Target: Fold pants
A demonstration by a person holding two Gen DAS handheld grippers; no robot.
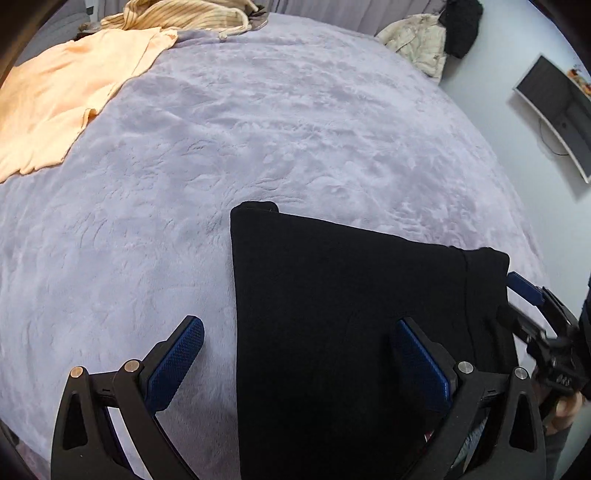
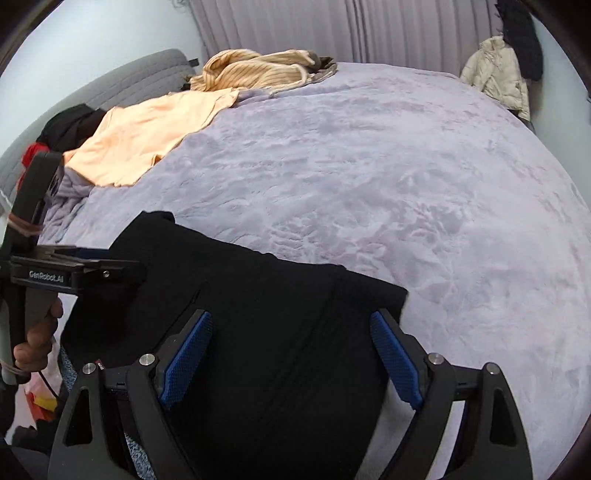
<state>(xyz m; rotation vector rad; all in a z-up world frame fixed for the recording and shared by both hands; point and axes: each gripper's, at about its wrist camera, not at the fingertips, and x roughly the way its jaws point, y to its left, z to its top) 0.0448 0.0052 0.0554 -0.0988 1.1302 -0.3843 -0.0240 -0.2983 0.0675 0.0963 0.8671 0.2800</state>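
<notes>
Black pants (image 1: pixel 351 314) lie folded into a flat block on the lilac bed cover (image 1: pixel 258 129), at its near edge. My left gripper (image 1: pixel 301 350) is open above the pants' left edge, one blue pad over the cover, the other over the cloth. My right gripper (image 2: pixel 291 350) is open above the pants (image 2: pixel 258 295), holding nothing. The right gripper also shows at the right edge of the left wrist view (image 1: pixel 546 325), beside the pants' right side. The left gripper's body shows at the left of the right wrist view (image 2: pixel 44 273).
A peach garment (image 1: pixel 62 96) lies flat at the far left of the bed. A striped beige garment (image 1: pixel 184 14) is bunched at the far edge. A cream jacket (image 1: pixel 417 40) and dark clothes hang at the far right. A monitor (image 1: pixel 554 110) is on the right wall.
</notes>
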